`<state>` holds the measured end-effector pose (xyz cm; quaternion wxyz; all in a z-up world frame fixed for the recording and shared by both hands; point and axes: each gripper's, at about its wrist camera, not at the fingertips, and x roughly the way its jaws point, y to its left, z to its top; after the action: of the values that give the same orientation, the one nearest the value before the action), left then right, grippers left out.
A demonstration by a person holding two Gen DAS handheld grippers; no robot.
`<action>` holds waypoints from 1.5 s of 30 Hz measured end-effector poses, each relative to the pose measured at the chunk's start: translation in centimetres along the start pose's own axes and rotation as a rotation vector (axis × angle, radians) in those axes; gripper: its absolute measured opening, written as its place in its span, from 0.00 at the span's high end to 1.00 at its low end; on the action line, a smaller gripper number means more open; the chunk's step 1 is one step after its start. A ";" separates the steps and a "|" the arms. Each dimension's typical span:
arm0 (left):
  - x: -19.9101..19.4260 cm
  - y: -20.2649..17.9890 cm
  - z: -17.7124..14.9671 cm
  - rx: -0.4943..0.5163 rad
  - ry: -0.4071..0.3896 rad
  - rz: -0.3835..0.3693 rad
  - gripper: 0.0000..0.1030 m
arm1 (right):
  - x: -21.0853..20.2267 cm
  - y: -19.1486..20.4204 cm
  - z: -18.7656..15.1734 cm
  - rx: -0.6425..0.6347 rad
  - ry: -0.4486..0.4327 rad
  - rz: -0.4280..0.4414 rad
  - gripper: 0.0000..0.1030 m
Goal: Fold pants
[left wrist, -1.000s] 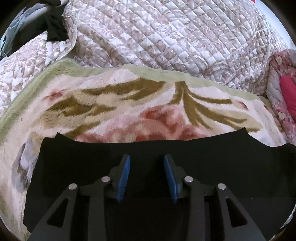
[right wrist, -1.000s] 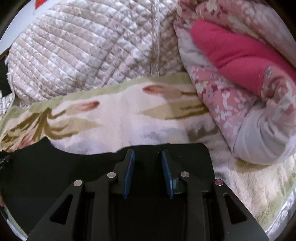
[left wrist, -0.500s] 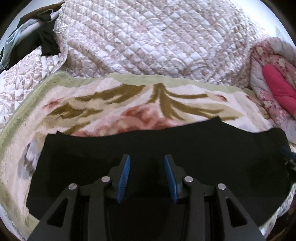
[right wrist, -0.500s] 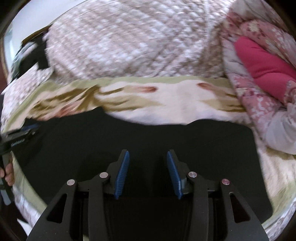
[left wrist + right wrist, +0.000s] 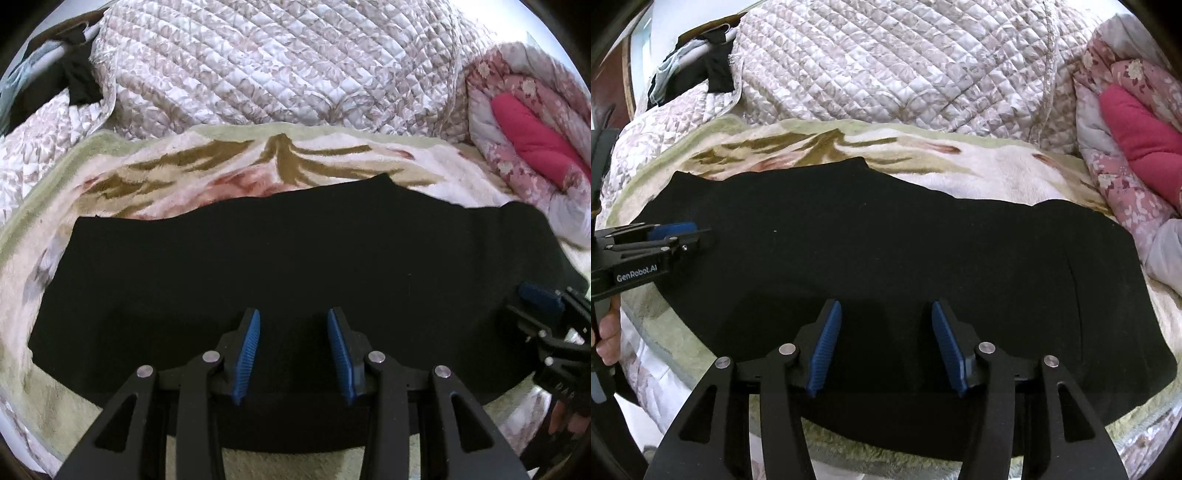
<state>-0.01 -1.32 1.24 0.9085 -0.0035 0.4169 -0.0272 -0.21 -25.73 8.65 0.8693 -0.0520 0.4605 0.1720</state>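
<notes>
Above flat black pants [image 5: 295, 266]: both tongs agape.

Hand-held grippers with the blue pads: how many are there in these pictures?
2. The left hand-held gripper is over the near edge of the black pants, towards their left end; the right hand-held gripper is alongside, towards their right end. Both are open.

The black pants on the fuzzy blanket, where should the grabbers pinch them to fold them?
Probably at the near edge of the black pants, one gripper toward each end. The pants lie flat and spread wide across the floral blanket, so only an edge offers a lip to pinch. The left gripper and right gripper are both open, above that near side, so come in low from there.
</notes>
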 end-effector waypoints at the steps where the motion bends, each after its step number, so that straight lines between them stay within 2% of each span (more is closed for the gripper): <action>1: -0.3 0.0 -0.1 -0.008 -0.002 -0.004 0.60 | -0.3 0.2 -0.1 -0.008 -0.012 0.001 0.50; 8: -1.9 -0.5 -1.6 -0.010 -0.015 -0.003 0.60 | -2.5 2.8 -1.0 -0.072 -0.089 0.053 0.50; 12: -1.6 -0.7 -2.2 0.005 -0.006 0.004 0.60 | -0.9 3.4 -1.5 -0.092 -0.026 0.064 0.50; 15: -1.5 -0.7 -2.3 0.018 -0.018 0.013 0.60 | -0.8 2.9 -1.5 -0.068 -0.026 0.070 0.50; 21: -1.5 0.4 -2.2 0.009 -0.032 0.043 0.60 | -1.1 -0.4 -1.7 0.060 -0.036 0.006 0.50; 25: -1.3 2.9 -1.8 -0.048 -0.037 0.098 0.60 | -2.0 -3.2 -1.9 0.171 -0.065 -0.086 0.50; 28: -1.0 5.3 -1.7 -0.127 -0.028 0.135 0.57 | -1.6 -4.9 -1.9 0.234 -0.037 -0.118 0.50; 31: -1.1 6.6 -1.6 -0.169 -0.032 0.167 0.57 | -2.3 -4.3 -1.7 0.209 -0.063 -0.121 0.50; 34: -1.6 7.2 -1.8 -0.192 -0.038 0.178 0.57 | -3.1 -3.3 -1.4 0.170 -0.108 -0.089 0.50; 35: -1.7 7.3 -1.9 -0.193 -0.040 0.183 0.57 | -2.6 -3.2 -1.3 0.162 -0.094 -0.077 0.50; 37: -1.4 7.5 -2.1 -0.191 -0.024 0.195 0.57 | -1.0 -3.0 -1.5 0.146 -0.007 -0.064 0.50; 39: -1.2 7.7 -2.3 -0.190 -0.020 0.197 0.57 | -1.4 -2.6 -1.4 0.122 -0.030 -0.080 0.50; 41: -1.6 7.9 -2.4 -0.193 -0.023 0.195 0.57 | -2.1 -2.1 -1.2 0.112 -0.063 -0.046 0.50; 45: -2.3 8.6 -2.8 -0.211 -0.022 0.196 0.57 | -2.4 -1.4 -1.3 0.097 -0.075 -0.009 0.50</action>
<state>-3.22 7.39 0.89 0.9060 -0.0584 0.4057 0.1057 -1.93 -27.93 9.78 0.8882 -0.0054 0.4351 0.1474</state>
